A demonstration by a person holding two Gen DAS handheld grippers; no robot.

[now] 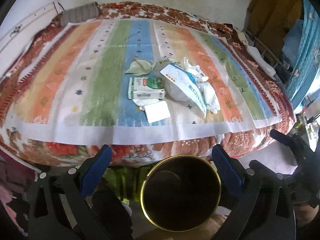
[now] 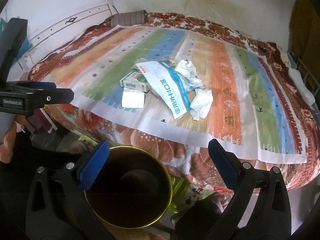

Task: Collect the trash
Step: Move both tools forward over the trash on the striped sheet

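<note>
The left gripper (image 1: 161, 161) and the right gripper (image 2: 159, 152) both stand wide apart and hold nothing. Between and below them is a round dark bin (image 1: 181, 193) with a shiny golden rim. Further ahead, on the striped cloth (image 1: 66, 76) of the bed, lie the trash: a small cardboard box (image 1: 146, 89), a flat mask packet (image 2: 170, 89) and crumpled white paper (image 2: 201, 104).

A bed (image 1: 60, 150) fills the room, covered by a red-brown floral blanket (image 2: 200, 160) with a striped cloth (image 1: 80, 70) in orange, green, blue and white spread on top. Behind it stands a stained white wall (image 2: 220, 2). A blue patterned curtain (image 1: 306, 64) hangs at right.
</note>
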